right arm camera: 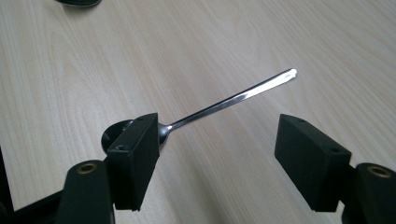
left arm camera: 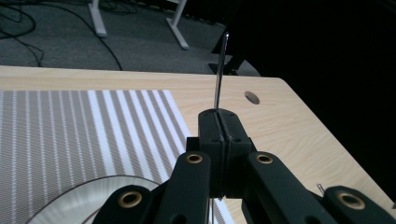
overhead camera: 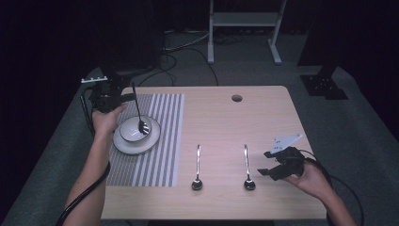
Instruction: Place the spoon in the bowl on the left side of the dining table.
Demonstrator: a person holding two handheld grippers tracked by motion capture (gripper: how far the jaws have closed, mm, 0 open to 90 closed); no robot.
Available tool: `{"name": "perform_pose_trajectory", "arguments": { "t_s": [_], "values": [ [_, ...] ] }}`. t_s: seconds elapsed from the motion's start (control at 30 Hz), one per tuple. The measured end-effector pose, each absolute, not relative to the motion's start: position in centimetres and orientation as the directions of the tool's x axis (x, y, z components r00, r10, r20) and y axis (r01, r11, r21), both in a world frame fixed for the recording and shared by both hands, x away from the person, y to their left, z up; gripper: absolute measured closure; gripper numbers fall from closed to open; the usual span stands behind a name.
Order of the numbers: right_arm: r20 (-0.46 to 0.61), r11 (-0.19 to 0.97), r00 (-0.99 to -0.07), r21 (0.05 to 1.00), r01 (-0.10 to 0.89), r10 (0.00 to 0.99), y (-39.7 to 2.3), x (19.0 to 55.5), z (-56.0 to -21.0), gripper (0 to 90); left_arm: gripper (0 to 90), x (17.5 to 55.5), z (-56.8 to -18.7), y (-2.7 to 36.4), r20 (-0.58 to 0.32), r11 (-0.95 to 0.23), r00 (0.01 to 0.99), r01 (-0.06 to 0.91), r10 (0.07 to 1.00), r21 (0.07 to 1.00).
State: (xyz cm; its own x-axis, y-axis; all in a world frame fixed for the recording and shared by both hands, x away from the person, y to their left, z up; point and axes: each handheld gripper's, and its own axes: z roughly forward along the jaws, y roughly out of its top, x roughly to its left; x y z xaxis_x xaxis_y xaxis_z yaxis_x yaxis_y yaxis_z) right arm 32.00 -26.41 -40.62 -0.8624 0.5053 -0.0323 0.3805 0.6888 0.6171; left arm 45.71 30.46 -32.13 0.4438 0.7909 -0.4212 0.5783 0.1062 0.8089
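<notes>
Here the right gripper [overhead camera: 269, 170] sits with its jaws wide apart and empty, just to the right of the nearer spoon [overhead camera: 247, 168], whose long axis runs away from the person, bowl toward them. In the right gripper view that spoon [right arm camera: 224, 103] lies between the jaws — bowl by one jaw, handle slanting off. The left gripper [overhead camera: 123, 98] is clamped tight on a fork [overhead camera: 139, 113] — probably a fork; the head is dim — its tip down in the bowl [overhead camera: 136, 130] on the plate [overhead camera: 127, 146]. Two spoons, one fork, one bowl, one plate, one striped mat [overhead camera: 162, 141].
</notes>
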Motion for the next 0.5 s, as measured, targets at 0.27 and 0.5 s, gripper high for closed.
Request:
{"name": "perform_pose_trajectory", "arguments": {
  "t_s": [0.27,0.5],
  "values": [
    [-0.032,0.691,-0.862,0.613,0.383,0.506,-26.5,32.2,-40.6,29.5,89.7,45.8,-32.7,31.6,-0.421,0.129,0.401,0.582,0.814,0.803],
    [-0.029,0.690,-0.861,0.612,0.386,0.507,-26.6,32.2,-40.7,29.4,89.7,45.8,-33.2,32.7,-0.426,0.158,0.361,0.580,0.830,0.799]
  ]
}}
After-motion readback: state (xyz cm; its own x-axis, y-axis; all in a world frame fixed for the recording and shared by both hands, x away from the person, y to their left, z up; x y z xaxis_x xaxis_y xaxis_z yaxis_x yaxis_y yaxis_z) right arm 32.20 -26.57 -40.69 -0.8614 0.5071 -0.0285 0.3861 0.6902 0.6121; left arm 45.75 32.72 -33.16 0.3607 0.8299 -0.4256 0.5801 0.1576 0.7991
